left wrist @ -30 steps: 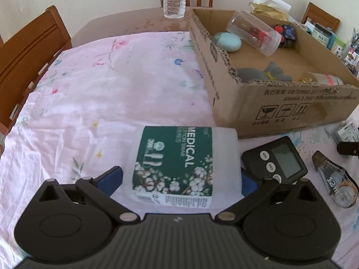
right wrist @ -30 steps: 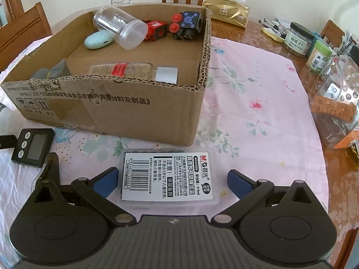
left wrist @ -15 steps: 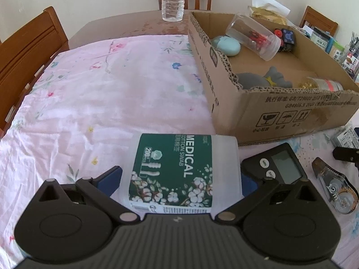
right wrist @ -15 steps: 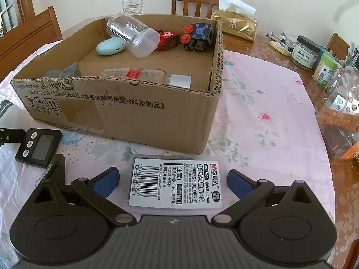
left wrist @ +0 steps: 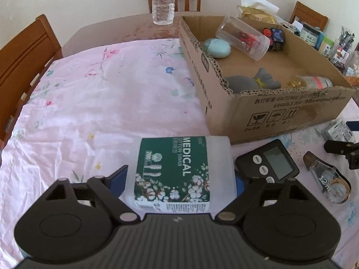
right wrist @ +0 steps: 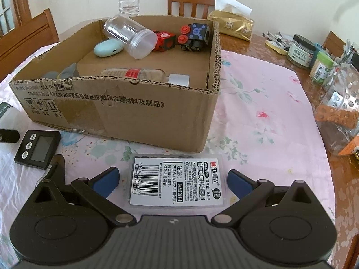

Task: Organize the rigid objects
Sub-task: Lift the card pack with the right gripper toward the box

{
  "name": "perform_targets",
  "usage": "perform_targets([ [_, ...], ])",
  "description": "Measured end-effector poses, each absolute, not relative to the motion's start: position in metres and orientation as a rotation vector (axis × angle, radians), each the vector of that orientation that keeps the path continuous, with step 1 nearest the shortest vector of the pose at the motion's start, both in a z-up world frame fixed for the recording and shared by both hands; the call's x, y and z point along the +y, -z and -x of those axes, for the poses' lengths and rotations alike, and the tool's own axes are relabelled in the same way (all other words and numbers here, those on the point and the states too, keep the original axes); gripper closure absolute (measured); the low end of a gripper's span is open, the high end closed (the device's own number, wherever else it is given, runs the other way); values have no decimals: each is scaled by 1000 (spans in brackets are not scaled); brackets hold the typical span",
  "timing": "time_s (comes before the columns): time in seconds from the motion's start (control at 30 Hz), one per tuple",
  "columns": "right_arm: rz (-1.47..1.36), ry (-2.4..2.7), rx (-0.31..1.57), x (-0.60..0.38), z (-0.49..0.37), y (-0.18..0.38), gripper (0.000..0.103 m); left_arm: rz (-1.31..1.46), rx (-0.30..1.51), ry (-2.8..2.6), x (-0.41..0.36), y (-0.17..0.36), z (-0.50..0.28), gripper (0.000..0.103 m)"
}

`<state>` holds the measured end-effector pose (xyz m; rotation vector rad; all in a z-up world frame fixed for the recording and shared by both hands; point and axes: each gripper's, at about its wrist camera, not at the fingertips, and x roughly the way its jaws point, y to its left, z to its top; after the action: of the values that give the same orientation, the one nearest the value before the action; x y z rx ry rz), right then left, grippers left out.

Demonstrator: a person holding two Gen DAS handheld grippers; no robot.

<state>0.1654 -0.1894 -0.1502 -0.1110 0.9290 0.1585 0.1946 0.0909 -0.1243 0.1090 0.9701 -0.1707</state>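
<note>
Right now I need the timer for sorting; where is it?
The black timer lies on the pink cloth before the cardboard box, between the cotton swab tub and the correction tape.

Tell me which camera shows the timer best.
The left wrist view: the timer lies close, with its screen and three buttons facing the camera, though the left tool covers its near edge. The right wrist view shows it whole but off at the frame's left edge.
</note>
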Motion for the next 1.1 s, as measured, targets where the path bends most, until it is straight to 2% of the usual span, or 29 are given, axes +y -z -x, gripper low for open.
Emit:
perform_targets([
  [0.43, 128, -197, 932, -190, -166, 149, 0, -114, 988, 145, 85, 124, -199, 20],
  [0.57, 132, -206, 937, -189, -164, 145, 10, -119, 990, 140, 84, 125, -199, 20],
  [1.1, 141, -223, 987, -192, -165, 137, 10, -125, 1020, 148, 83, 120, -202, 20],
])
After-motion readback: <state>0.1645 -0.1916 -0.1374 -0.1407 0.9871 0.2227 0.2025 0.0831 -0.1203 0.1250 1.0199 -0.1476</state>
